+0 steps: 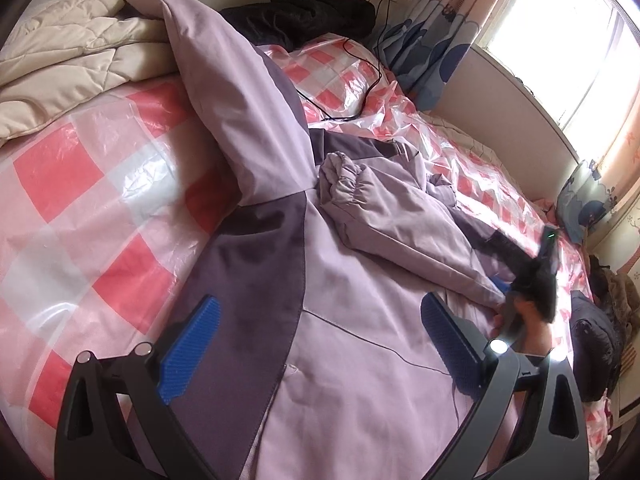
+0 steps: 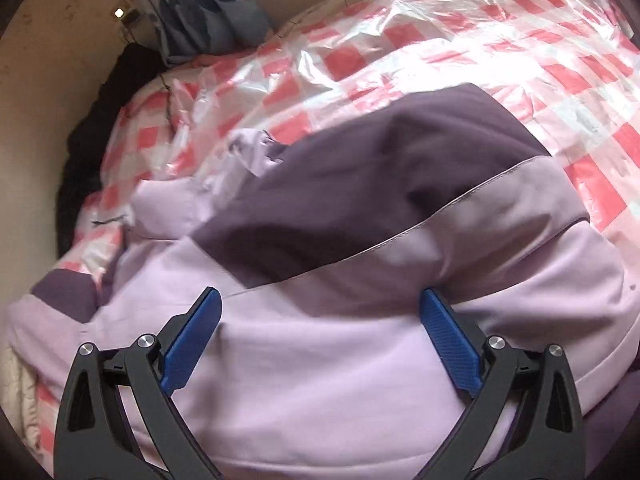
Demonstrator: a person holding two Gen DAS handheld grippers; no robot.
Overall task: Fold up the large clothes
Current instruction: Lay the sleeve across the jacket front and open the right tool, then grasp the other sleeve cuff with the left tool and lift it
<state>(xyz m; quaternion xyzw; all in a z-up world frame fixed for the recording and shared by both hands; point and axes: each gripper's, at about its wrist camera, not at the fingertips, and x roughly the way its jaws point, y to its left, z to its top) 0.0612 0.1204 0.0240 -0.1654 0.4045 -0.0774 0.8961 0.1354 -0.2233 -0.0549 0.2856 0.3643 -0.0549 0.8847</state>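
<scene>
A large lilac jacket with dark purple panels (image 1: 360, 280) lies spread on a bed under a pink-and-white checked plastic sheet (image 1: 80, 200). One sleeve (image 1: 224, 80) stretches away toward the far left. The other sleeve, with an elastic cuff (image 1: 344, 184), lies folded across the body. My left gripper (image 1: 320, 312) hovers open just above the jacket's body, nothing between its blue pads. In the right wrist view my right gripper (image 2: 320, 300) is open over the jacket (image 2: 360, 340), low against the lilac cloth. A hand (image 1: 520, 320) holds that right gripper at the jacket's right edge.
A cream quilt (image 1: 68, 60) is heaped at the far left of the bed. Black clothing (image 1: 312, 8) lies against the wall, with a black cable (image 1: 372, 80) trailing over the sheet. Blue curtains (image 1: 432, 40) hang by a bright window. Dark clothes (image 1: 592, 352) are piled at the right.
</scene>
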